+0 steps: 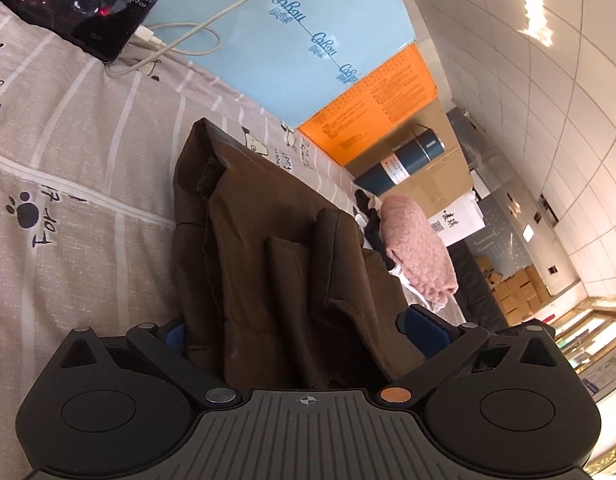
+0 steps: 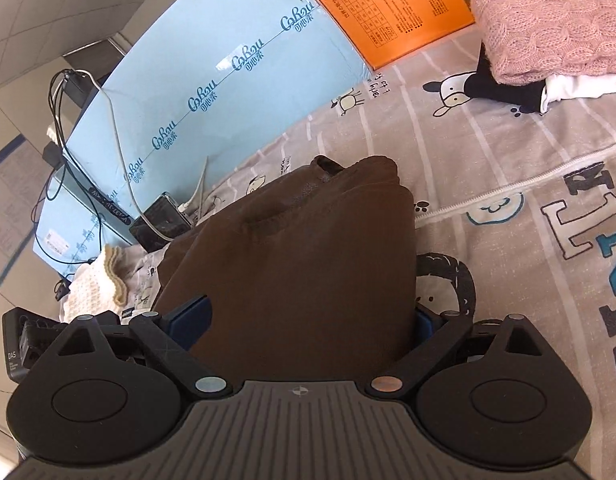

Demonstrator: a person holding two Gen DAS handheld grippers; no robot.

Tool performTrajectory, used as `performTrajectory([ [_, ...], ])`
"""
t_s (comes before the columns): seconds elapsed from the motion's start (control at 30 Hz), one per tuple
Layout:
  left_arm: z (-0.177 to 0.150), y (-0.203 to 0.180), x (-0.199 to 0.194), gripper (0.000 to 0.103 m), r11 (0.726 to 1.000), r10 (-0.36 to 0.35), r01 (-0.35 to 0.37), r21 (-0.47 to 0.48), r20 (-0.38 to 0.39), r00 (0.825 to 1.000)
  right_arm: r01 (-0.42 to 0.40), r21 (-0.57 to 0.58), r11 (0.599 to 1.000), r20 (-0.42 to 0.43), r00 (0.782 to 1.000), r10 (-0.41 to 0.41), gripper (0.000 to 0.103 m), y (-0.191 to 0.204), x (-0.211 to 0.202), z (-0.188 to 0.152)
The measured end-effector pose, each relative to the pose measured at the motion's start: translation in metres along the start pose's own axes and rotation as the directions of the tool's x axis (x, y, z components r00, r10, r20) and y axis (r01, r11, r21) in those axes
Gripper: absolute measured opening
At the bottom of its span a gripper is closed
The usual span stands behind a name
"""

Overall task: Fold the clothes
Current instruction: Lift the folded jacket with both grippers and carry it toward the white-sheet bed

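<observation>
The left tool (image 1: 299, 332) and the right tool (image 2: 308, 320) each straddle the brown garment (image 1: 267, 240), pads spread wide with cloth bunched between them, so neither looks clamped. The garment lies on the printed bedsheet (image 1: 87, 140), doubled over into a thick bundle, though its edges look uneven. A pink sweater (image 2: 548, 12) sits folded on other clothes nearby, apparently finished. A cream knit (image 2: 95, 284) beyond looks unfolded, probably next.
</observation>
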State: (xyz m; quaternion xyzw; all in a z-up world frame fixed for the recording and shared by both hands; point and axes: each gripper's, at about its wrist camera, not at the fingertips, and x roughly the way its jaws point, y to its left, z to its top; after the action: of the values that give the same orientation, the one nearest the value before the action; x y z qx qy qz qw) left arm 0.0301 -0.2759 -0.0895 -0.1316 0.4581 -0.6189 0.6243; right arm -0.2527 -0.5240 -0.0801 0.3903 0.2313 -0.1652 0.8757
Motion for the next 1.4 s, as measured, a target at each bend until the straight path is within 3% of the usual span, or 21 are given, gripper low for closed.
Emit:
performTrajectory([
  [0.03,-0.002,-0.004,0.003,0.103,1.0,0.014,-0.014,0.022,0.011,1.0,0.017,0.0,1.0,-0.002,1.0,-0.017,0.09,0.002,0.001,0.001],
  [0.13,-0.009,-0.014,0.009,0.102,0.995,0.056,-0.059,0.083,0.046,0.997,0.081,0.018,0.997,0.01,0.997,-0.082,0.066,0.005,0.005,0.002],
  [0.2,-0.013,-0.02,0.01,0.096,0.987,0.087,-0.095,0.133,0.065,0.994,0.108,0.035,0.994,0.019,0.994,-0.108,0.05,0.007,0.006,0.001],
  [0.33,-0.016,-0.025,0.01,0.064,0.966,0.139,-0.158,0.205,0.103,0.985,0.136,0.04,0.99,0.033,0.99,-0.137,0.041,0.015,0.007,-0.002],
  [0.43,-0.017,-0.026,0.008,0.049,0.959,0.146,-0.17,0.227,0.122,0.982,0.167,0.02,0.986,0.057,0.984,-0.168,0.032,0.027,0.003,-0.007],
  [0.53,-0.019,-0.029,0.0,0.042,0.954,0.135,-0.167,0.248,0.143,0.981,0.185,-0.014,0.983,0.092,0.979,-0.183,0.024,0.042,-0.004,-0.011],
  [0.67,-0.022,-0.032,-0.009,0.034,0.952,0.121,-0.161,0.262,0.164,0.979,0.142,-0.049,0.989,0.125,0.983,-0.135,0.015,0.061,-0.018,-0.014],
  [1.27,-0.061,-0.052,-0.061,0.029,0.91,0.167,-0.251,0.33,0.261,0.951,0.033,-0.086,0.996,0.094,0.995,-0.024,0.013,0.105,-0.037,-0.041],
  [1.4,-0.067,-0.047,-0.084,0.028,0.919,0.147,-0.241,0.313,0.294,0.944,-0.013,-0.114,0.993,0.08,0.997,0.022,0.014,0.121,-0.04,-0.048],
])
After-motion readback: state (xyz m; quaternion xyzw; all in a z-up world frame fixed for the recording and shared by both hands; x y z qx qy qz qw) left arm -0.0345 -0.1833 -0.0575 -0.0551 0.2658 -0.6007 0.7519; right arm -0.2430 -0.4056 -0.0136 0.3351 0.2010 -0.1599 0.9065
